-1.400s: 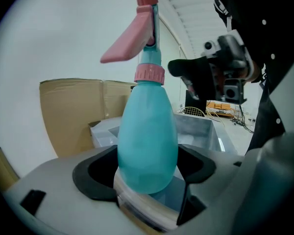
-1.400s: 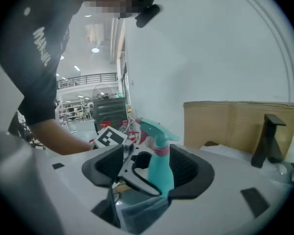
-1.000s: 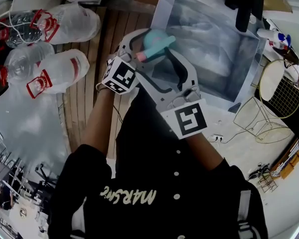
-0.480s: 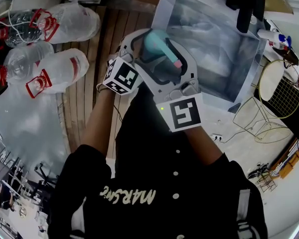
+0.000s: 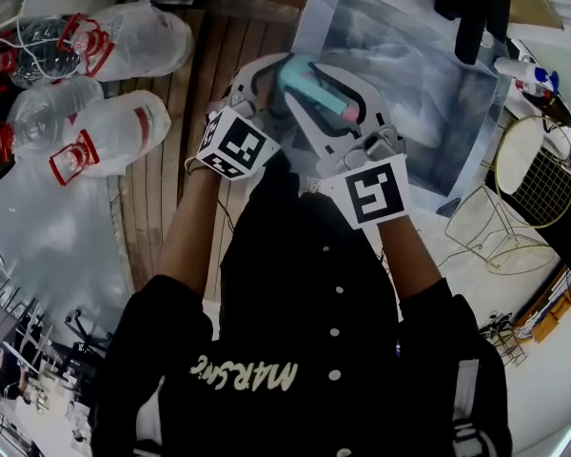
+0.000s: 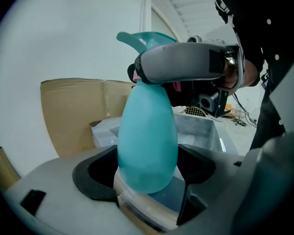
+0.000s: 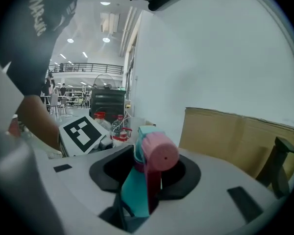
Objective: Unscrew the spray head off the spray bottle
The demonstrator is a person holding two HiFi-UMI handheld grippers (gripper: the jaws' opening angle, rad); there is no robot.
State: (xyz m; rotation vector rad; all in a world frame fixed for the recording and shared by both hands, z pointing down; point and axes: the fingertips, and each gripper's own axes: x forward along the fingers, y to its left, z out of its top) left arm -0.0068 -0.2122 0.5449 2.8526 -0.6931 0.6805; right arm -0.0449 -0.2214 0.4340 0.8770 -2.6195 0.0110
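Over brown wooden boards [image 5: 167, 227], the left gripper [image 6: 148, 168] is squeezing the round teal plastic spray bottle [image 6: 147, 126] by its belly, while the right gripper [image 7: 148, 173], its jaws just closing, is pinching the pink-and-teal spray head [image 7: 156, 155] on top.

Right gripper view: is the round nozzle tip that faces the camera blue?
No, the nozzle tip facing the camera is pink, while the spray head behind and below it is teal.
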